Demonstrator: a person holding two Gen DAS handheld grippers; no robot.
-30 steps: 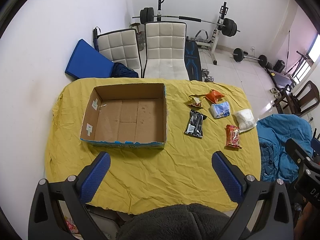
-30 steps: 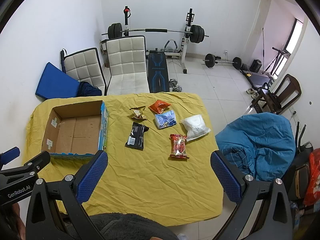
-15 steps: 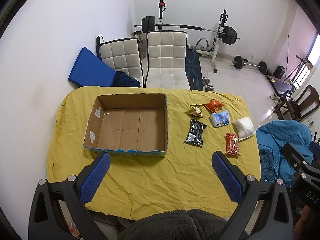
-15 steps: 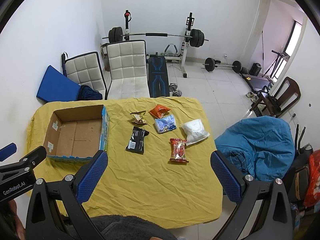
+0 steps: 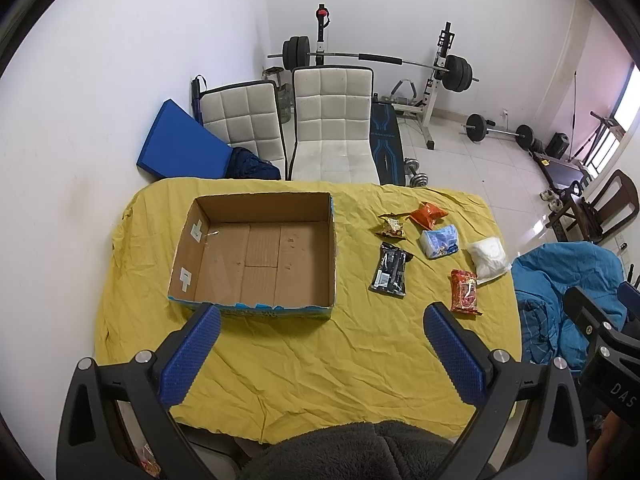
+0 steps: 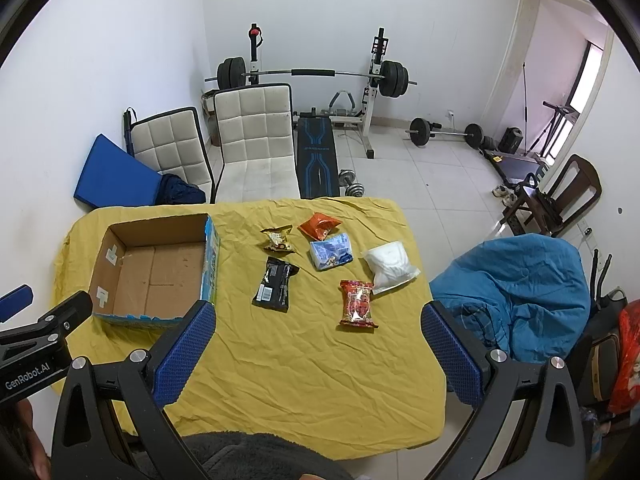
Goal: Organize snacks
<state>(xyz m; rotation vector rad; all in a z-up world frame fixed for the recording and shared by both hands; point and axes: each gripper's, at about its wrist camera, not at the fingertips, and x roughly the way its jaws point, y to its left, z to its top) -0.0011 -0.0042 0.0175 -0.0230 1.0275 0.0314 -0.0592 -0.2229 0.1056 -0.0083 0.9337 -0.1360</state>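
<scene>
Hovering high above the yellow cloth (image 5: 312, 364), the left gripper (image 5: 320, 328) is spread wide and holds nothing; the right gripper (image 6: 318, 320) is likewise wide and empty. Ahead of the left gripper's left finger sits the box (image 5: 260, 256), open and bare inside. Six snacks lie apart from it, ahead of the right gripper: black pack (image 6: 276, 284), red pack (image 6: 358, 304), white bag (image 6: 390, 266), blue pack (image 6: 331, 255), orange pack (image 6: 320, 226), gold pack (image 6: 279, 239).
</scene>
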